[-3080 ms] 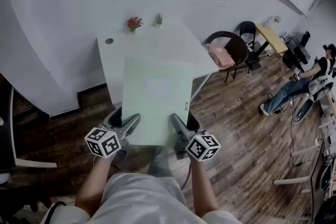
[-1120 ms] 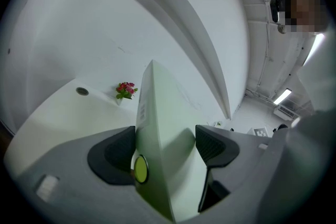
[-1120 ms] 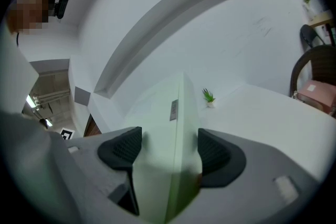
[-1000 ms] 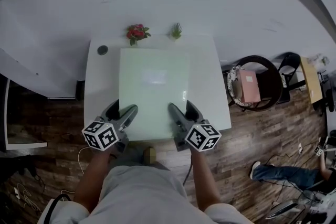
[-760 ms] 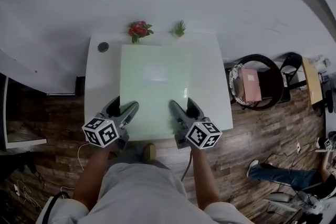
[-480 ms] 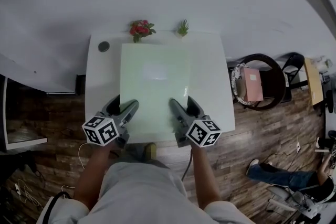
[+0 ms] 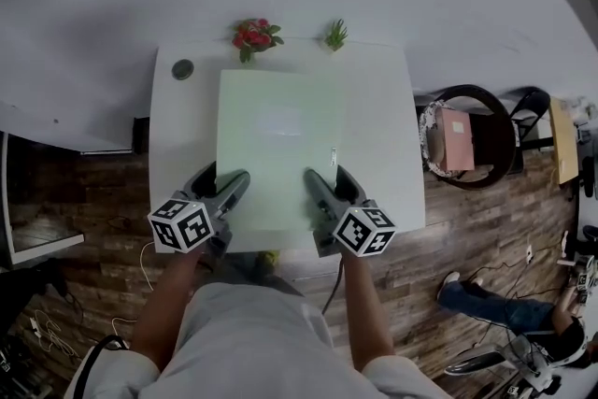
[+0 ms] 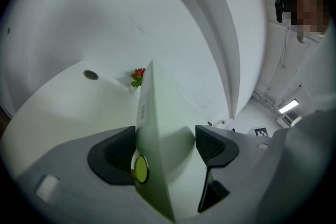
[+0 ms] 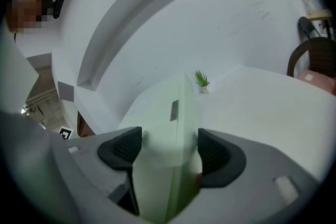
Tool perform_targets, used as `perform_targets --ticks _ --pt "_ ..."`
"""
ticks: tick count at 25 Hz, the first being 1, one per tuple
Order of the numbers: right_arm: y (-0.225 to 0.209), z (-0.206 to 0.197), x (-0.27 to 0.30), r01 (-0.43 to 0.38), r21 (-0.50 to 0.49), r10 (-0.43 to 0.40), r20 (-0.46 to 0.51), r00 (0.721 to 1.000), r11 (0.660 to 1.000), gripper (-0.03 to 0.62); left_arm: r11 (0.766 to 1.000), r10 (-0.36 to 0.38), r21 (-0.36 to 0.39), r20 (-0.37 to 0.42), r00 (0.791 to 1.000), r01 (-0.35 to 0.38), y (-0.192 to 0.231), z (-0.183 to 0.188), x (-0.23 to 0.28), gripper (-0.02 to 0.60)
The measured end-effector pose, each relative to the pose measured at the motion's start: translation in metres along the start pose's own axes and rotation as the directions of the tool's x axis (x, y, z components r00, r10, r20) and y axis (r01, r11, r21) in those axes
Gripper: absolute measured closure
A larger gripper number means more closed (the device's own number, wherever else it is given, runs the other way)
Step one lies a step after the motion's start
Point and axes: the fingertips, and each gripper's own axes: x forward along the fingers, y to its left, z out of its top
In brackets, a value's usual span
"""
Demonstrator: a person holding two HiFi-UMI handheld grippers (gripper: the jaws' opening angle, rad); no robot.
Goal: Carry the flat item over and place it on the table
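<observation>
- Left gripper view: the left gripper (image 8: 164, 144) is clamped on the near edge of the flat item (image 8: 167, 113), a pale green board. The board stands edge-on between the jaws, tight against the left one. Its broad face runs across to the right one.
- A round yellow-green dot (image 8: 140, 169) sits on the board's thin edge beside the left jaw.
- In the right gripper view the right gripper (image 9: 168, 152) grasps the same near edge. The board fills the gap between its jaws and lies hard against the right one.
- A small grey label (image 9: 173, 110) shows on the board's face farther out.
- From the head view both grippers hold the board at its near corners, left and right, with a forearm behind each.
- The board lies level over the middle of the white table (image 7: 381, 140). Its near edge is just inside the table's near edge. Whether it rests on the tabletop cannot be told.
- Bare tabletop shows to the left, right and far side of the board.
- At the table's far edge stand red flowers (image 7: 254, 35) and, to their right, a small green plant (image 7: 335, 35).
- A round grey cap (image 7: 182, 69) sits in the far left corner of the table.
- To the right of the table, on the wooden floor (image 7: 486, 238), a dark chair (image 7: 493, 103) holds a pink box (image 7: 455, 126).
</observation>
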Motion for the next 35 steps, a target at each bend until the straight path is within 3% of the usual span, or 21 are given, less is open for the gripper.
perform_targets --ticks 22,35 --pt "-0.047 -0.074 0.027 0.078 0.078 -0.066 -0.143 0.988 0.994 0.266 0.992 0.063 -0.098 -0.15 0.987 -0.078 0.057 -0.07 0.024 0.232" --pt "-0.054 -0.086 0.032 0.082 0.087 -0.066 -0.177 0.982 0.993 0.266 0.987 0.094 -0.115 -0.179 0.979 -0.116 0.069 -0.085 0.026 0.232"
